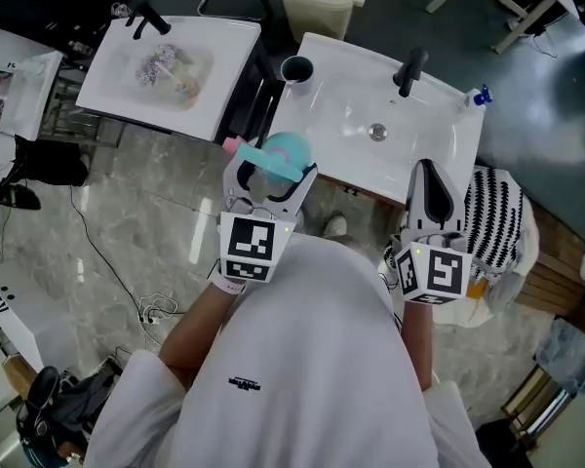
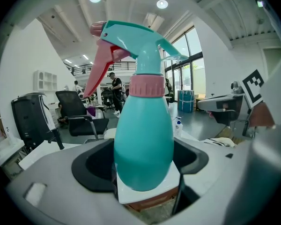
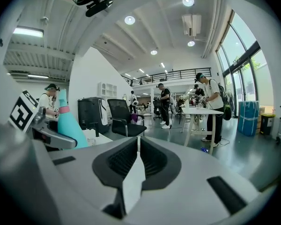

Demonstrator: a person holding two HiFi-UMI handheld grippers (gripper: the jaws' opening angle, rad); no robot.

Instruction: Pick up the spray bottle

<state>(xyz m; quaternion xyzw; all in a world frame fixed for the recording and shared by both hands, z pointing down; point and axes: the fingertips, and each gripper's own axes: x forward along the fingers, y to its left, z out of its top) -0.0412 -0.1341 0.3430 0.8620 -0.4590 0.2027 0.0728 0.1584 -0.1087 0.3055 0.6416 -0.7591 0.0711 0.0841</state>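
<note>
"Where is the spray bottle (image 2: 143, 139)?"

"Upright in the left gripper (image 1: 273, 166), whose fingers clamp its teal body over the near left corner of the white sink (image 1: 341, 96). It looks lifted, so the pick-up seems nearly done."

"The other one?"

"The right gripper (image 3: 136, 159) has its fingers pressed together on nothing, above the grey stone floor (image 1: 127, 203)."

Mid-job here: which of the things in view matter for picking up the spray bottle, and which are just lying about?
Part of the job:
- spray bottle, clamped in the left tool

Lying about or idle:
- right tool, shut and empty
- dark cup, faucet and small blue item on the white sink
- beige bin
- striped cloth
</note>
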